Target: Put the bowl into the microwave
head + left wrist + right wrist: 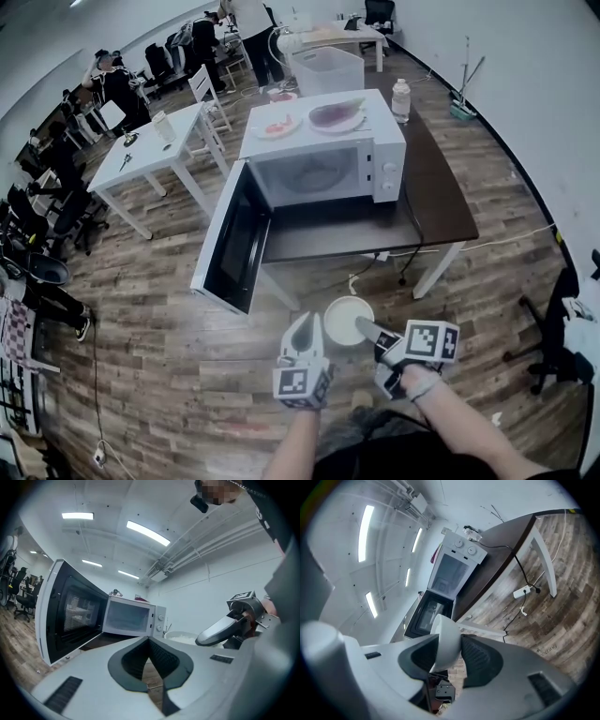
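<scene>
A white bowl (345, 319) hangs over the wooden floor in front of the dark table (441, 202). My right gripper (367, 328) is shut on its right rim; in the right gripper view the bowl's wall (446, 639) sits pinched between the two pads. The left gripper (305, 330) is just left of the bowl, shut and empty, its tips meeting (149, 641). A white microwave (323, 159) stands on the table with its door (230, 239) swung wide open to the left and its cavity empty. It also shows in both gripper views (129, 616) (454, 571).
Two plates of food (336, 114) lie on top of the microwave and a bottle (401, 98) stands beside it. A power strip (380, 255) and cables hang under the table. White tables, chairs, a plastic bin (328, 67) and people fill the back.
</scene>
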`<state>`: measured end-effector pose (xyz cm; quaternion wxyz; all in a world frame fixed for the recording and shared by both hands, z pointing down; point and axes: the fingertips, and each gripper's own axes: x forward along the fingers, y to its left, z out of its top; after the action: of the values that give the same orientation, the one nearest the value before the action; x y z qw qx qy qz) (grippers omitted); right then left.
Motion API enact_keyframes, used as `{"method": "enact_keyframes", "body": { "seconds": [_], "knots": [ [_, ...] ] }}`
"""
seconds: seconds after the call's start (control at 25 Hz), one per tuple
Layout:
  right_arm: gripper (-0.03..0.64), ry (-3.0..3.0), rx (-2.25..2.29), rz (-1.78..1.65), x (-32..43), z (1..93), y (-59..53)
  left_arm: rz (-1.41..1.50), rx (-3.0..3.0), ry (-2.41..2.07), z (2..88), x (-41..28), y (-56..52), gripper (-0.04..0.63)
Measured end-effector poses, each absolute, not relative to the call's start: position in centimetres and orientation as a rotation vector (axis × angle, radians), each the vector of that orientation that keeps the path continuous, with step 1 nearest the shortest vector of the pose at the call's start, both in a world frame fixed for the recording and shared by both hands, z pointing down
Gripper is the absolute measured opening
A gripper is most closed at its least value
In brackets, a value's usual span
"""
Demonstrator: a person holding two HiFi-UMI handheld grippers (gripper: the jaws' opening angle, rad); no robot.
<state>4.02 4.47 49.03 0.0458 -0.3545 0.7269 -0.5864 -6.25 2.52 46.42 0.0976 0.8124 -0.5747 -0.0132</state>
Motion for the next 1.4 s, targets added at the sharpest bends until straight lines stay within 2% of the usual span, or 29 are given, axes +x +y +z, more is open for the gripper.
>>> {"method": "enact_keyframes", "body": {
  "seconds": [0.64,1.4],
  "knots": [
    [0.146,2.224,-1.046,-1.801,3.3,48.7,1.5,-0.034,2.392,-1.724,46.0,-6.9,-0.3,0.000],
    [0.146,2.214,-1.075,-1.795,2.0,49.2,-8.3,-0.008,2.400,-1.709,47.4,-8.1,-10.2,0.000]
  ]
}}
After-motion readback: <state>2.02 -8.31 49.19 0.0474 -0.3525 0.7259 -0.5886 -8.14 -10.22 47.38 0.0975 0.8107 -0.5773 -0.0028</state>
